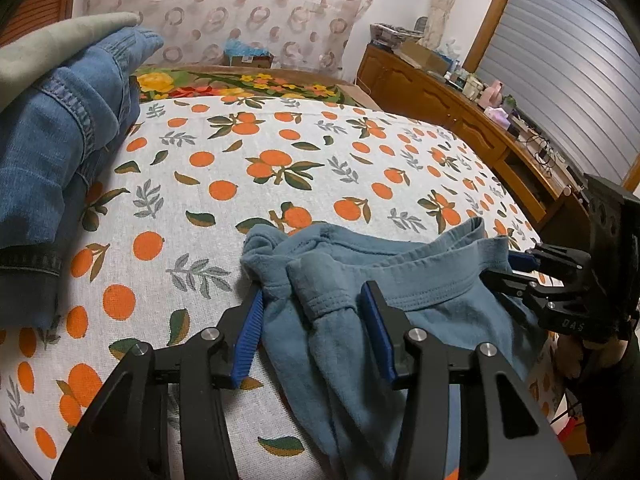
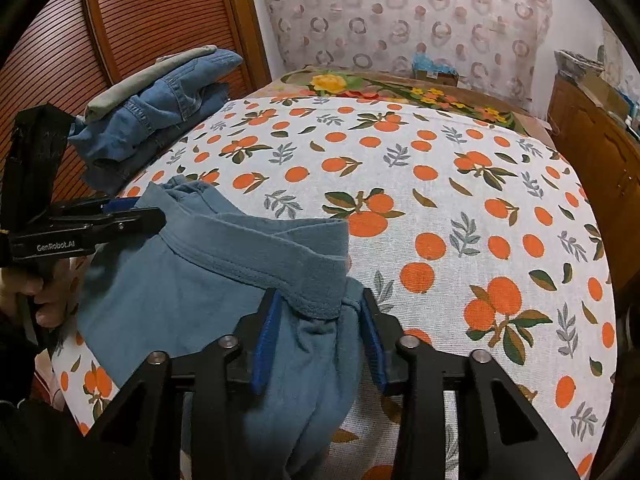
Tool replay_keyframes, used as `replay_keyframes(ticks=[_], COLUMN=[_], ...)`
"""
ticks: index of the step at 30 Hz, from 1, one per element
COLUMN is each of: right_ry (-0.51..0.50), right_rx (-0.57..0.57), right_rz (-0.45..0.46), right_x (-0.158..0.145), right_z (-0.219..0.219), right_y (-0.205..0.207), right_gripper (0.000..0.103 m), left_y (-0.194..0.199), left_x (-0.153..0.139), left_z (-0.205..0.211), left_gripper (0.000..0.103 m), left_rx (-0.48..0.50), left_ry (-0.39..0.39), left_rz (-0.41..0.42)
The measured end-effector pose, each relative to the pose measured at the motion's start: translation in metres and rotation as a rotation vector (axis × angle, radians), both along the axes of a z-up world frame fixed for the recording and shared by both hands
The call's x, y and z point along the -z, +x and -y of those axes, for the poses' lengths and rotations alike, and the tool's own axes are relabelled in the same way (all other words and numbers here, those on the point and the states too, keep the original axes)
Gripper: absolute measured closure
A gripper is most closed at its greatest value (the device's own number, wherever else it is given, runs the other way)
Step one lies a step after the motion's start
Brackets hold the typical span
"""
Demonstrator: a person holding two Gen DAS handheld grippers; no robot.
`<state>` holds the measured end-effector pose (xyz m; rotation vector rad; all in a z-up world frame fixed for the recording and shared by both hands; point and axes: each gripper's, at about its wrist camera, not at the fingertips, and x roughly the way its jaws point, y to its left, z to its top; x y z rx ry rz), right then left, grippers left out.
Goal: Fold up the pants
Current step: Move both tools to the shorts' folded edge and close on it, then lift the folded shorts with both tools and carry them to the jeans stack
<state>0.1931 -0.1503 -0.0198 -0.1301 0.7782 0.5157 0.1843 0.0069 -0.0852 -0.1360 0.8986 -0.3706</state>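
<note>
At far left we see a stack of folded jeans [image 2: 160, 116] on the orange-print sheet [image 2: 440, 200]. Near us, the blue pants [image 2: 200, 280] lie bunched on the sheet. Our left gripper [image 1: 316, 312], marked "GenRobot.AI", straddles one waistband end; our right gripper [image 2: 320, 312], marked "DAS", straddles the other. Whether either pinches, we cannot tell.

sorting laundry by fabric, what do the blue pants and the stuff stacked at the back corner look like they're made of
Blue pants: soft matte knit, probably cotton jersey or fleece; fuzzy surface, stitched elastic-looking waistband, limp folds.
Stacked jeans: denim, faded blue with visible seams and twill look.
Grey-green garment on top: smooth matte cloth, kind unclear.
</note>
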Motion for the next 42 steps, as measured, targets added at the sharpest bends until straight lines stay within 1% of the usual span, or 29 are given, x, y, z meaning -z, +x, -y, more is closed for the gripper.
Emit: replay_keyframes(ticks=[1,3,4,6,9,14,22,29,38,42], right_ry=[-0.006,-0.006,-0.003,-0.002,0.000,0.020,0.054,0.071,0.071,0.068], right_rx=[-0.006,-0.016,-0.021,-0.025,-0.032,-0.029,-0.023,-0.005,0.005,0.000], right_rz=[0.003,0.004,0.002,0.002,0.003,0.017,0.079,0.114,0.185,0.219], right_x=[0.000,0.000,0.000,0.000,0.000,-0.003,-0.018,-0.027,-0.050,-0.064], right_z=[-0.001,-0.001,-0.001,-0.001,-0.001,0.001,0.008,0.019,0.027,0.026], right_y=[-0.001,-0.001,-0.001,-0.001,-0.003,-0.005,-0.019,-0.031,-0.042,-0.044], right_gripper=[0.072,0.076,0.078,0.079,0.083,0.087,0.088,0.089,0.089,0.089], left_y=[0.000,0.000,-0.001,-0.002,-0.005,-0.012,-0.022,-0.028,-0.033,-0.035], left_x=[0.000,0.000,0.000,-0.002,-0.007,-0.022,-0.048,-0.071,-0.095,-0.112], left_z=[0.000,0.001,0.003,0.005,0.010,0.013,0.020,0.033,0.041,0.040], left_gripper=[0.055,0.063,0.065,0.074,0.082,0.083,0.083,0.083,0.083,0.083], left_rx=[-0.001,0.004,0.009,0.015,0.021,0.025,0.037,0.055,0.062,0.057], left_ry=[-0.004,-0.013,-0.016,-0.013,0.004,0.004,0.011,0.024,0.030,0.031], left_rz=[0.000,-0.003,-0.005,0.001,0.015,0.051,0.120,0.178,0.235,0.266])
